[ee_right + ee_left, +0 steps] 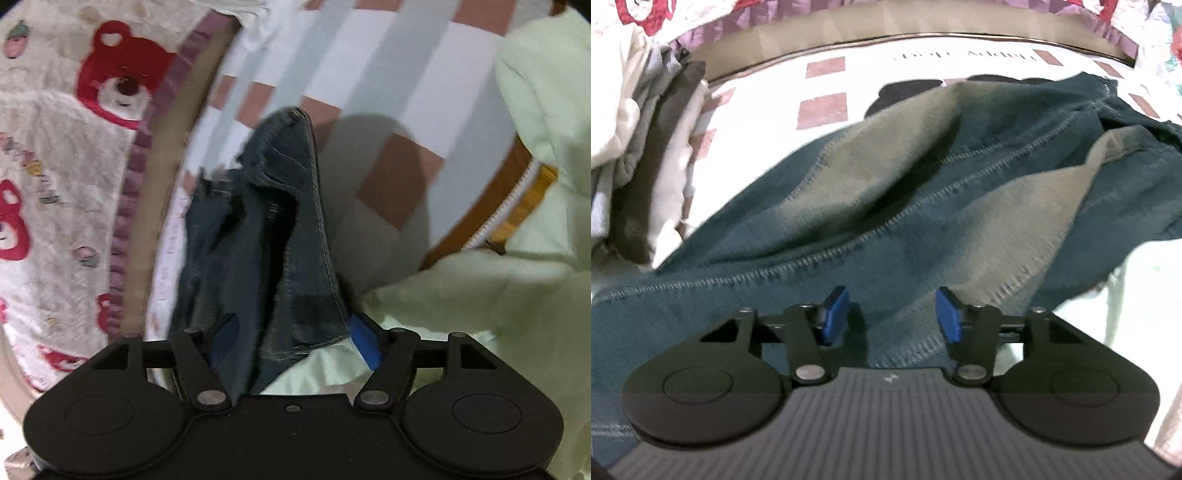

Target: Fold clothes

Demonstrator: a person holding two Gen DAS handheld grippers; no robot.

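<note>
Jeans between right gripper, gripper spread

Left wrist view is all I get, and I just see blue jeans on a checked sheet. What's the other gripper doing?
Observer: The right gripper has its jaws wide apart, with a raised fold of the jeans between them.
Operator: Is there other stuff next to it?
Observer: Yes, a pale green garment lies right beside the jeans, on that view's right side.
Operator: Anything fun to look at?
Observer: A cream blanket with red bears on it lies on that view's left side.
</note>
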